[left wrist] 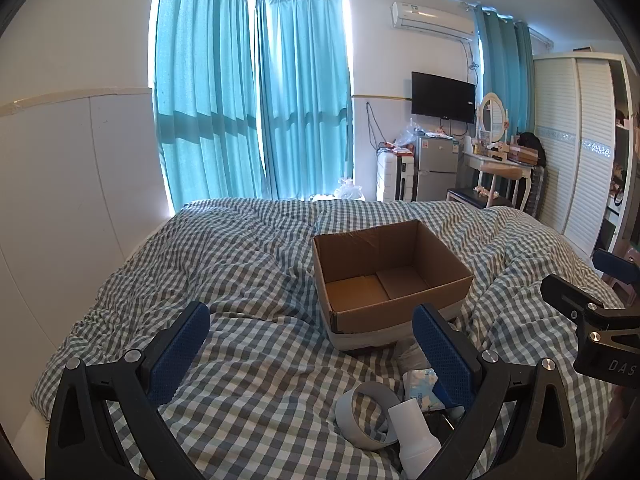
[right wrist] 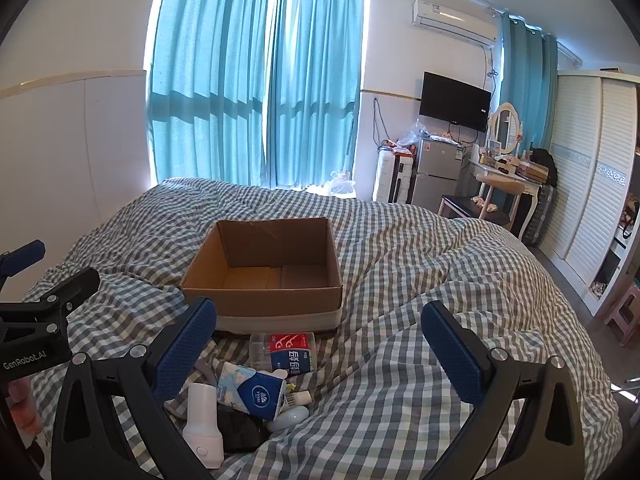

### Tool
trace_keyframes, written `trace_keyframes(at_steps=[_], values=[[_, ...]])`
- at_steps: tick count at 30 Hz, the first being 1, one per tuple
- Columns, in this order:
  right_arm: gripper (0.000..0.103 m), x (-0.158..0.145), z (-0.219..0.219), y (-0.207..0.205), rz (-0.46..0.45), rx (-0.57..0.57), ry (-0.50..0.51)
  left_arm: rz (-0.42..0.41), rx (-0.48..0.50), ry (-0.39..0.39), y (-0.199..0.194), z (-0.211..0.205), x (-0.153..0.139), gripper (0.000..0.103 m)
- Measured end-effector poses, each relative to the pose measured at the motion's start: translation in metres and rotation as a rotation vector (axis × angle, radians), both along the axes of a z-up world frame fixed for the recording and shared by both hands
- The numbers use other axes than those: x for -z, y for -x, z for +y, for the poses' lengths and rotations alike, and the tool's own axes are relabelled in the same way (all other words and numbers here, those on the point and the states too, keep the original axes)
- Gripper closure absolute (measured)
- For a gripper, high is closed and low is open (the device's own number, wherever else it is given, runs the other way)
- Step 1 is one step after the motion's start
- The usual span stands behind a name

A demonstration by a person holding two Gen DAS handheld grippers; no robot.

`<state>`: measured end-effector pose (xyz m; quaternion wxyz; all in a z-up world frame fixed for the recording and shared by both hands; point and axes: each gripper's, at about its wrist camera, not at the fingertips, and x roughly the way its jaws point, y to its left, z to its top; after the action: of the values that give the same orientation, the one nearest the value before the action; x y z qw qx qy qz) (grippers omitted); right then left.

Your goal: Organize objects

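An empty open cardboard box [left wrist: 384, 276] [right wrist: 266, 268] sits on the checked bed. In front of it lies a small pile: a grey tape roll [left wrist: 366, 414], a white bottle-like device [left wrist: 414, 436] [right wrist: 202, 420], a blue-and-white tissue pack [left wrist: 420, 386] [right wrist: 252, 390], a clear box with a red-and-blue label [right wrist: 286, 350], a small tube [right wrist: 298, 398] and a pale oval thing [right wrist: 288, 418]. My left gripper [left wrist: 312, 340] is open above the bed, left of the pile. My right gripper [right wrist: 320, 340] is open above the pile's right side. Both are empty.
The checked quilt [left wrist: 240, 288] [right wrist: 420, 280] covers the whole bed. A white wall panel runs along the left. Beyond the bed stand teal curtains, a small fridge [right wrist: 436, 176], a dressing table with a chair [right wrist: 504, 184] and a wardrobe [right wrist: 592, 184]. A pink stool [right wrist: 626, 314] stands at right.
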<state>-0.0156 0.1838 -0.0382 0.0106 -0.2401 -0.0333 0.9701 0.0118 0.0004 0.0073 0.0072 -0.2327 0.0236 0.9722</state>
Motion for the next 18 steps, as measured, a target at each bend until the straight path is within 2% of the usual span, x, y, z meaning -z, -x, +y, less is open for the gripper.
trace_keyframes(at_steps=[18], values=[[0.0, -0.0007, -0.0045, -0.001, 0.002, -0.007, -0.002, -0.015, -0.002, -0.005, 0.0008, -0.0011, 0.0037, 0.0]])
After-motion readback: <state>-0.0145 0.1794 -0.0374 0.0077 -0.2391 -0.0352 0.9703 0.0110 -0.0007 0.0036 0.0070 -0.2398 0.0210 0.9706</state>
